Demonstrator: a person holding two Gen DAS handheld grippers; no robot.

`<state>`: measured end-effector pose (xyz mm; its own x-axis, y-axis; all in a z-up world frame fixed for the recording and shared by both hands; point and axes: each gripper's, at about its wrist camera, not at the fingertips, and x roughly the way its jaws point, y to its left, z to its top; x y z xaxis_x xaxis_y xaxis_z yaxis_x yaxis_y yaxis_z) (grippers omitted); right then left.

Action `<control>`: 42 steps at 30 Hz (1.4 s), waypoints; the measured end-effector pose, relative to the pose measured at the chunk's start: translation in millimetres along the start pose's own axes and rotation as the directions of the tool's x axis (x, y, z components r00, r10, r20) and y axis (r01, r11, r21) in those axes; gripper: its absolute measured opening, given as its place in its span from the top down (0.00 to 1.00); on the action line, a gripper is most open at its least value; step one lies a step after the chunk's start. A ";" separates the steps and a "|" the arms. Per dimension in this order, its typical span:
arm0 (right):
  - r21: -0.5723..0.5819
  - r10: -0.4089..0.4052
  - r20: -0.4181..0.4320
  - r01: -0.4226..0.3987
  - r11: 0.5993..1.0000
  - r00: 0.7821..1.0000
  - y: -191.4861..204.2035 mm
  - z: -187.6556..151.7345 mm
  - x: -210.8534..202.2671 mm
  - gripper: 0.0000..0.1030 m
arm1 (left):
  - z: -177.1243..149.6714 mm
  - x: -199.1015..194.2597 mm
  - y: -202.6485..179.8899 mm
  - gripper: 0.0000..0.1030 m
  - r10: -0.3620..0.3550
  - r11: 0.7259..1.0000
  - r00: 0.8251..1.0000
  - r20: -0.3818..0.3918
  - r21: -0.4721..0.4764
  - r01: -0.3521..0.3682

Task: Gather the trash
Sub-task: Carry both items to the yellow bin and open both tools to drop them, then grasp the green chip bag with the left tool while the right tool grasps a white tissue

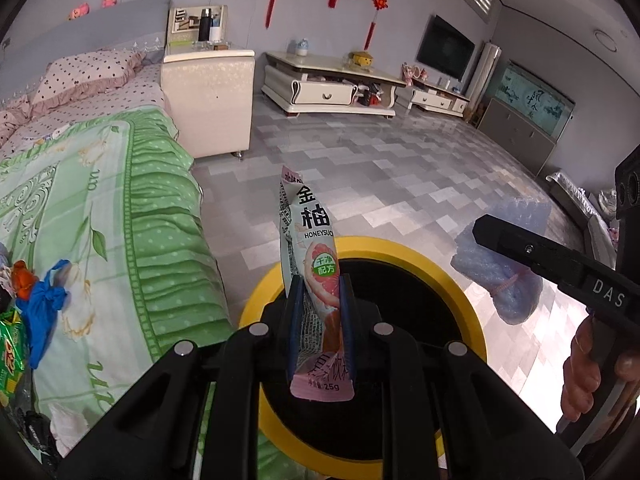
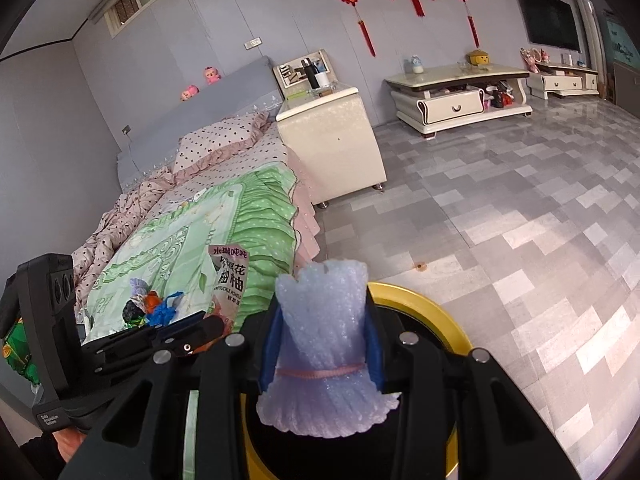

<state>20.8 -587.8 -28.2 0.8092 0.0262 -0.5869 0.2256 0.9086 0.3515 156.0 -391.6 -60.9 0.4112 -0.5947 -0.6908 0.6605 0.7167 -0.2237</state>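
Nearest, the left gripper (image 1: 320,304) is clenched on a pink snack packet (image 1: 314,280), which stands upright between the blue pads. Directly under it is the bin (image 1: 460,280), black inside with a yellow rim. The right gripper (image 2: 324,344) grasps a pale blue foam net (image 2: 324,344), tied at the middle with a pink band, and it also hangs over the bin's mouth (image 2: 416,304).

Both grippers are close together above the bin. In the left view the right gripper's finger (image 1: 532,252) comes in from the right side with the foam net (image 1: 500,276) on it, and a hand (image 1: 592,372) holds its handle. In the right view the left gripper (image 2: 200,330) comes in from the left with the packet (image 2: 230,280).

The bin stands just beside the bed's edge, where the green frilled cover (image 1: 160,240) hangs down. On the other side of the bin the grey tiled floor (image 2: 520,240) is open and wide.

More trash lies on the bed: a blue scrap (image 1: 48,300), an orange piece (image 1: 24,280) and a green packet (image 1: 12,352). The right view shows this pile (image 2: 156,304) smaller, partly behind the left gripper.

Farther is a cream cabinet (image 1: 208,100) at the bed's end, then a low TV stand (image 2: 460,100) by the wall. Only the left view shows the fish tank (image 1: 536,100) at the far right.
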 end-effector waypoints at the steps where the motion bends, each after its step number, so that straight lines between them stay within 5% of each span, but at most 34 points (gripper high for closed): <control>1: 0.013 0.001 -0.013 0.000 1.000 1.000 -3.4 -2.7 6.1 0.67 | -4.2 4.3 1.9 0.84 -0.004 1.000 1.000 -0.010 -0.003 0.004; 9: 0.055 -0.031 -0.042 0.033 0.998 0.999 -26.7 -14.0 24.5 0.65 | -18.9 34.9 5.8 0.82 -0.031 0.999 0.998 -0.058 -0.011 0.031; 13: 0.070 -0.043 -0.022 0.044 0.997 0.999 -29.2 -13.9 18.9 0.60 | -17.8 31.8 5.0 0.62 -0.034 0.999 0.999 -0.037 -0.010 0.034; 19: 0.089 -0.058 -0.008 0.059 0.994 0.998 -26.6 -14.2 10.2 0.45 | -15.5 15.0 3.8 0.48 -0.027 1.000 1.000 0.002 0.002 0.027; 26: 0.095 -0.110 0.005 0.109 0.989 0.994 -20.8 -19.7 1.5 0.22 | -19.2 -19.2 14.8 0.24 0.060 0.998 0.996 0.069 0.012 -0.061; 31: 0.063 -0.114 0.034 0.112 0.992 0.993 -2.7 -22.5 -7.7 0.17 | -23.7 -46.5 40.2 0.18 0.123 0.992 0.987 0.104 -0.013 -0.122; 42: -0.101 0.016 0.057 -0.011 0.995 0.998 84.0 -21.3 -17.3 0.08 | -36.8 -109.9 111.0 0.15 0.268 0.962 0.952 0.149 -0.093 -0.257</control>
<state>14.2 -503.0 -4.1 0.8423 0.0174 -0.5387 0.1610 0.9457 0.2822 161.0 -233.3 -35.1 0.6621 -0.4281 -0.6152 0.4716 0.8759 -0.1020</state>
